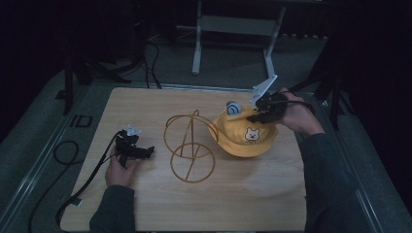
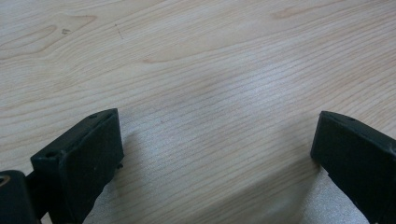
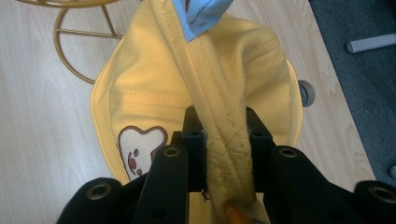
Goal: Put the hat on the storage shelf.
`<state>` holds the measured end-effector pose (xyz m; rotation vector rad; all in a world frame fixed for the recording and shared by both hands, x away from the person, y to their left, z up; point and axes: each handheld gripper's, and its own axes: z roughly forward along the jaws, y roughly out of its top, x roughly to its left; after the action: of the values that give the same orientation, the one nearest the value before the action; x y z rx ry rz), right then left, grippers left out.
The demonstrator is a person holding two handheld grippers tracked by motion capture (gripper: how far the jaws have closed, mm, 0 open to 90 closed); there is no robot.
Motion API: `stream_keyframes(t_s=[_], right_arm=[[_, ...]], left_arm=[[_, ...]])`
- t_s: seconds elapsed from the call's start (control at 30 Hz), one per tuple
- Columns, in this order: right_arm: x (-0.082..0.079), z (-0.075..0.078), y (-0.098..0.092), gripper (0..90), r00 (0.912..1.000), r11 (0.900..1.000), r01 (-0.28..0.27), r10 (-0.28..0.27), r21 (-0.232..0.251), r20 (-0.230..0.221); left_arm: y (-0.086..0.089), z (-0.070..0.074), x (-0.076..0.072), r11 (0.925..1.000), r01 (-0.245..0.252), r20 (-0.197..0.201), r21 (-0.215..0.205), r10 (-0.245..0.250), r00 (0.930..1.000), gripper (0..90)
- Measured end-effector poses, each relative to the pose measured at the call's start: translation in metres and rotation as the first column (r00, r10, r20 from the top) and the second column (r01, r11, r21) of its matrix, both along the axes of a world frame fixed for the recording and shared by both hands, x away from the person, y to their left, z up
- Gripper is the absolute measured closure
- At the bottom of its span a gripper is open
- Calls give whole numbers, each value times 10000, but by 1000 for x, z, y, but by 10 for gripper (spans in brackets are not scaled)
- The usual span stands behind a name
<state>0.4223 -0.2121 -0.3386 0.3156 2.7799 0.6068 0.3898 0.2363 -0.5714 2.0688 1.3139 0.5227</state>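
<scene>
A yellow cloth hat (image 1: 245,136) with a bear patch (image 1: 252,134) and a blue ear (image 1: 234,108) sits right of centre on the wooden table (image 1: 252,194). Its left brim is close to a gold wire stand (image 1: 189,148). My right gripper (image 1: 262,114) is shut on a pinched fold of the hat's crown. In the right gripper view that fold (image 3: 224,130) runs up between the black jaws, with the hat (image 3: 149,88) hanging below. My left gripper (image 1: 138,151) lies low at the table's left, and the left gripper view shows it (image 2: 217,121) open over bare wood.
A black cable (image 1: 65,153) loops off the table's left edge onto the grey floor. White frame legs (image 1: 197,48) stand beyond the far edge. Bare wood stretches along the table's near side, in front of the stand and hat.
</scene>
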Motion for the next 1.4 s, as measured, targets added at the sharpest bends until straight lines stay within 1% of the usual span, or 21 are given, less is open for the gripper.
stream_keyframes(t_s=[0.1, 0.13, 0.2, 0.47, 0.5, 0.63, 0.73, 0.8, 0.93, 0.97, 1.3, 1.4], right_arm=[[-1, 2, 0, 762, 10000, 10000, -69, 69, 23, 8], [-3, 6, -1, 763, 9999, 9999, -135, 135, 45, 30], [-5, 9, -2, 762, 9999, 9999, -140, 140, 68, 36], [-9, 18, -14, 762, 9999, 9999, 64, -66, 128, 144], [-10, 21, -20, 762, 9998, 9997, 106, -110, 225, 150], [-12, 26, -29, 762, 9996, 9990, 204, -211, 389, 177], [-13, 28, -31, 761, 9996, 9989, 225, -233, 412, 188], [-16, 34, -37, 762, 9996, 9980, 193, -205, 602, 190], [-17, 36, -40, 762, 9997, 9977, 170, -183, 653, 190], [-20, 39, -43, 762, 9997, 9971, 148, -162, 748, 175], [-22, 45, -50, 762, 9998, 9948, 98, -114, 1011, 149], [-23, 49, -54, 762, 9998, 9913, 118, -138, 1311, 141]], left_arm=[[0, 0, 0, 10000, 3, 1, -1, -3, 10000, 21], [0, 0, 0, 10000, 1, -1, -1, -1, 10000, 21], [0, 0, 0, 10000, -2, 3, -7, 2, 10000, 21], [0, 0, 0, 10000, -3, 0, -5, 3, 10000, 21], [0, 0, 0, 10000, 0, -1, -1, 0, 10000, 21], [0, 0, 0, 10000, -7, 2, 6, 7, 10000, 21], [0, 0, 0, 10000, -2, -1, -3, 2, 10000, 21], [0, 0, 0, 10000, 0, -4, -2, 0, 10000, 21], [0, 0, 0, 10000, -3, -1, -8, 3, 10000, 21], [0, 0, 0, 10000, -3, -4, -4, 3, 10000, 21], [0, 0, 0, 10000, 2, -4, 0, -2, 10000, 21], [0, 0, 0, 10000, -2, -3, -4, 2, 10000, 21]])
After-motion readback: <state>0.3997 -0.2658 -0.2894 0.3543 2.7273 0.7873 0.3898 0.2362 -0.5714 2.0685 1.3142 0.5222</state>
